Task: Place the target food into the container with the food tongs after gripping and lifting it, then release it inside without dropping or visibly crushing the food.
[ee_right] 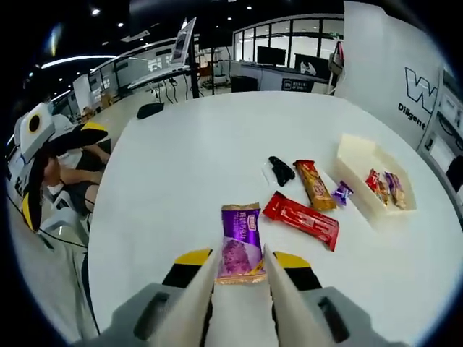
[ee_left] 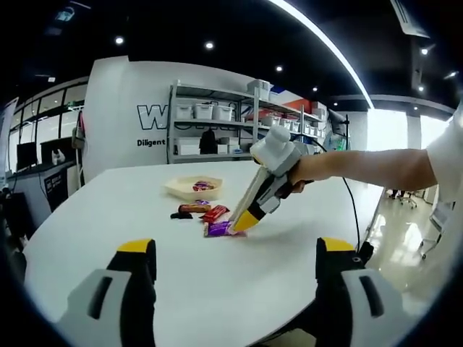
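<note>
Up close, the right hand-held gripper (ee_right: pixel 242 271) shows tongs straddling a flat purple wrapped snack (ee_right: pixel 241 243), uncrushed, grip uncertain; the left hand-held gripper (ee_left: pixel 235 264) gapes wide, empty, farther back.

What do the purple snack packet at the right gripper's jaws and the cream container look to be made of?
Purple snack packet: apparently glossy printed plastic film, judging by the sheen and crimped, sealed ends. Cream container: a shallow matte tray with thin walls, possibly paper pulp or plastic; the pictures leave that open. The right gripper has its jaws on either side of the packet.
</note>
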The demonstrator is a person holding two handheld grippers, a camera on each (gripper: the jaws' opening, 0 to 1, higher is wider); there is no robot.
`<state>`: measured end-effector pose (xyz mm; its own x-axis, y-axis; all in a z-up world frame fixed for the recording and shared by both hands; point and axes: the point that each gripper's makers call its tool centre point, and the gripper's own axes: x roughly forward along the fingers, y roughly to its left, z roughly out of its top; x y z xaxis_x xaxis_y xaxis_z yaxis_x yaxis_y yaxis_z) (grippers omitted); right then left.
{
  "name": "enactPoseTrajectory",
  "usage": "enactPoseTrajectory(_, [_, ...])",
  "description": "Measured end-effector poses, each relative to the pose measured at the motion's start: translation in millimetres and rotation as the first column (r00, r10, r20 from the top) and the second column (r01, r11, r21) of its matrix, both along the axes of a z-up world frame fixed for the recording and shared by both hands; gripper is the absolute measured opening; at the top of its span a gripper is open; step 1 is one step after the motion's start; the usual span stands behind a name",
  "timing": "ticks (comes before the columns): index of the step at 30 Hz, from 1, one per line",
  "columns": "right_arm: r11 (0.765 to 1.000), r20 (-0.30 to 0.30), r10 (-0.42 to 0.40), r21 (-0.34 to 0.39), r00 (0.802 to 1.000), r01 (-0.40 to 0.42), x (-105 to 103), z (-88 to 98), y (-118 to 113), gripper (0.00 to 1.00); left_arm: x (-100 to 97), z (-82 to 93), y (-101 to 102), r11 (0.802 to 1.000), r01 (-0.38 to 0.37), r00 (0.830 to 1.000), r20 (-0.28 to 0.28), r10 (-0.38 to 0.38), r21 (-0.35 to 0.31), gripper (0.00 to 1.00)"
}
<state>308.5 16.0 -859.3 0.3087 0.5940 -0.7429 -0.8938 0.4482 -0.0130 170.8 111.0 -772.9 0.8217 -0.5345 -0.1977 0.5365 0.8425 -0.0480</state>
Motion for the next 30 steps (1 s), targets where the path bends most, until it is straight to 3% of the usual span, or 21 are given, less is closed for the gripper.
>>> enactPoseTrajectory(6, [0.999,0.009,0.019,-0.034,1.0,-0.019,1.2,-3.7,2.0,0.23,0.0,-2.9,1.2,1.0,0.0,1.0,-0.006,0.0,-0.005,0.89])
enactPoseTrajectory(15, [0.999,0.003,0.042,-0.023,0.999,-0.042,-0.7,-3.8,2.8,0.17,-0.1,-5.5,5.1,1.0,-0.006,1.0,-0.013,0.006,-0.01,0.89])
enactPoseTrajectory(19, [1.0,0.0,0.013,0.001,1.0,-0.013,3.2,-4.4,-0.2,0.15,-0.4,-7.0,6.1,1.0,-0.009,1.0,-0.016,0.009,-0.013,0.89])
enactPoseTrajectory(21, [0.999,-0.046,-0.018,0.044,0.999,0.02,1.9,-3.3,0.3,0.15,-0.7,-8.4,6.1,1.0,-0.008,1.0,-0.019,0.008,-0.012,0.89])
enactPoseTrajectory(30, [0.998,-0.015,-0.022,0.066,1.0,0.023,3.6,3.0,-4.1,0.14,-0.7,-7.3,6.7,1.0,-0.01,1.0,-0.018,0.01,-0.012,0.88])
